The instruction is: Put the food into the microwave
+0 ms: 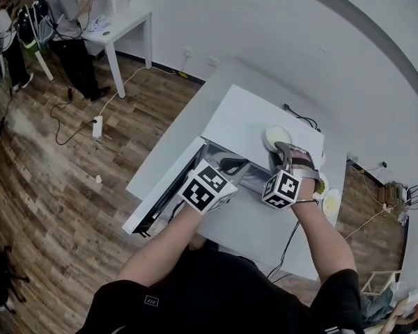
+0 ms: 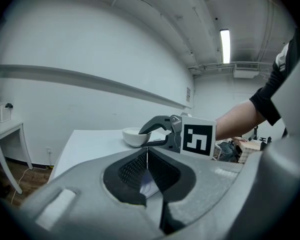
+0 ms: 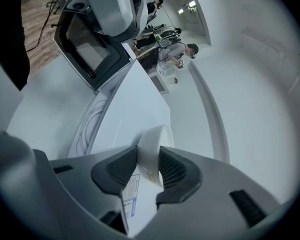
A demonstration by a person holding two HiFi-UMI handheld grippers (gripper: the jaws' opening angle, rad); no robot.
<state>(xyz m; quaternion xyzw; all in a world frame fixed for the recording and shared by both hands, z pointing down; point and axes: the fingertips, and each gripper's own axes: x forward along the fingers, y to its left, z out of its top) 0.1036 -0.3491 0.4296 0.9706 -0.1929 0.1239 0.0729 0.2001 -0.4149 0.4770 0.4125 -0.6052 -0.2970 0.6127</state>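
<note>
A white bowl (image 1: 277, 136) sits on top of the white microwave (image 1: 240, 117). The microwave's door (image 1: 168, 186) hangs open to the left. My right gripper (image 1: 280, 149) reaches onto the bowl's near rim. In the right gripper view the bowl's wall (image 3: 155, 139) stands between the pads, which press it from both sides, so the right gripper (image 3: 149, 159) is shut on it. From the left gripper view, one jaw lies over the bowl (image 2: 131, 138) and one under its rim. My left gripper (image 1: 231, 164) hovers at the microwave's front top edge, its pads (image 2: 147, 159) shut with nothing between them. What the bowl holds is hidden.
The microwave stands on a white table (image 1: 265, 235). A white plate (image 1: 331, 202) and a yellow-green item (image 1: 322, 185) lie on the table right of it. A black cable (image 1: 299, 118) runs behind it. Far left, people stand at a white desk (image 1: 122, 23); a power strip (image 1: 97, 126) lies on the wooden floor.
</note>
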